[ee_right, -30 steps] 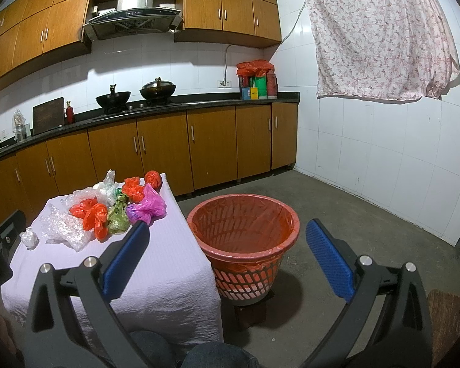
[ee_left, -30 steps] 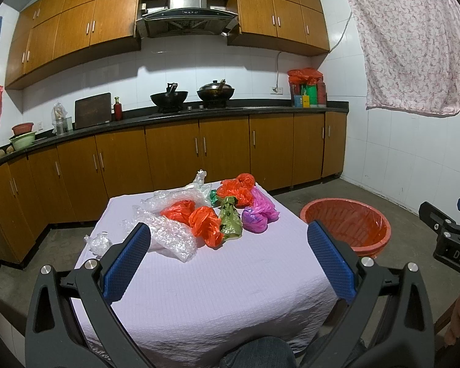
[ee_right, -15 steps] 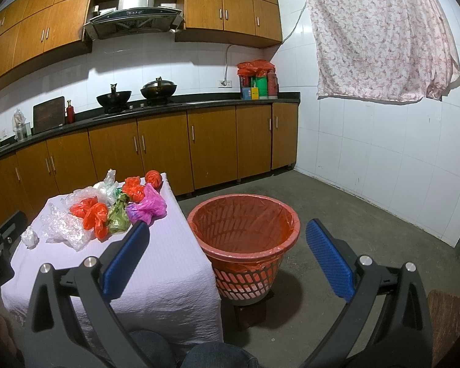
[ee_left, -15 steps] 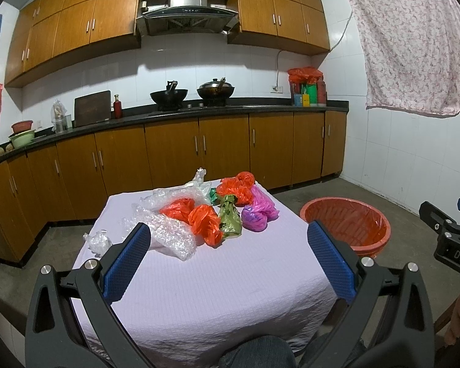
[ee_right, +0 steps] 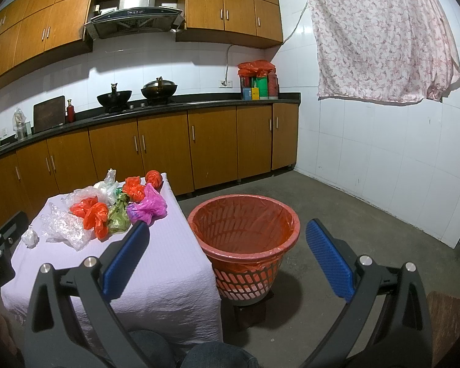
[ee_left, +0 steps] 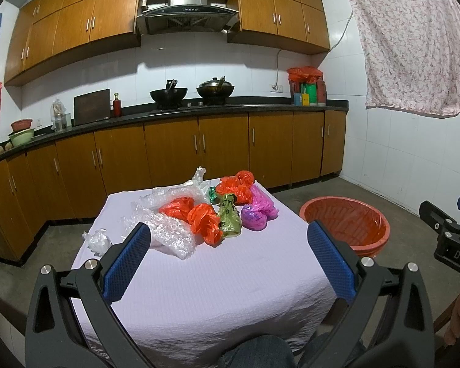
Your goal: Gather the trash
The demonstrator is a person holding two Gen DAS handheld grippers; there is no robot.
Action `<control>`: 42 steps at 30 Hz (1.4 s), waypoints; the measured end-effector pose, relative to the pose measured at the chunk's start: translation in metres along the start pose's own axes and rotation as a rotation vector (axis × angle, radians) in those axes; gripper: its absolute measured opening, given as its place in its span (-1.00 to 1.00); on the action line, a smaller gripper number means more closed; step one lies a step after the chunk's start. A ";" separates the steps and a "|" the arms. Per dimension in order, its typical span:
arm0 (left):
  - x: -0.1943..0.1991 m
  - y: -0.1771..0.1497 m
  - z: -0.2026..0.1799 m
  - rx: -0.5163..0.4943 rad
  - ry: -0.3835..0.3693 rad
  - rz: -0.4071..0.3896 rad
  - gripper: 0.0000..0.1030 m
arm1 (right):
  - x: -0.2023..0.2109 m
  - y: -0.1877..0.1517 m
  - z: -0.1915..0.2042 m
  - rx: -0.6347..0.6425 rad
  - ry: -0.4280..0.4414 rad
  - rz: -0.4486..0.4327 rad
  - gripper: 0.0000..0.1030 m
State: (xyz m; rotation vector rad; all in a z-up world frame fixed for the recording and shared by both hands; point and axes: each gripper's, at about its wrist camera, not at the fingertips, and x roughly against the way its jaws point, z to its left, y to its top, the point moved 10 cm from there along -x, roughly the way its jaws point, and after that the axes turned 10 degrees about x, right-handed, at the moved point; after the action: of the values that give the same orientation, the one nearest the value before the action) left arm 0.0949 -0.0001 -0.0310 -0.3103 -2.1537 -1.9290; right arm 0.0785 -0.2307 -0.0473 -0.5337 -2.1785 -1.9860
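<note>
Nothing moved: left hand-held gripper (ee_left: 228, 231) and right hand-held gripper (ee_right: 227, 230) stay spread, empty; trash bags (ee_left: 210, 211) untouched on table (ee_left: 199, 276).

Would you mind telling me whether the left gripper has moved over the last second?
No: the left gripper frames the table and bin just as before.

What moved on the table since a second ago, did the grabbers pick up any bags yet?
Nothing visibly changed. The left gripper and right gripper are both open and empty, as before. The plastic bags lie in the same pile on the table, and the orange basket beside it has not moved.
</note>
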 end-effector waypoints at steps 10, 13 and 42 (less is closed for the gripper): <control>-0.004 -0.005 0.003 0.008 0.021 0.008 0.97 | -0.005 -0.001 0.001 -0.004 0.012 0.013 0.92; -0.010 -0.010 0.009 0.023 0.036 0.030 0.97 | -0.010 -0.002 0.006 -0.006 0.026 0.025 0.92; -0.132 -0.033 0.289 0.213 0.495 0.197 0.96 | -0.215 0.007 0.171 0.078 0.214 0.239 0.61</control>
State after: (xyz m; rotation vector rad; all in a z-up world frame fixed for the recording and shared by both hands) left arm 0.2013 0.2835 -0.1337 -0.0002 -1.8916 -1.4630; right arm 0.3027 -0.0969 -0.1337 -0.5169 -1.9549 -1.7403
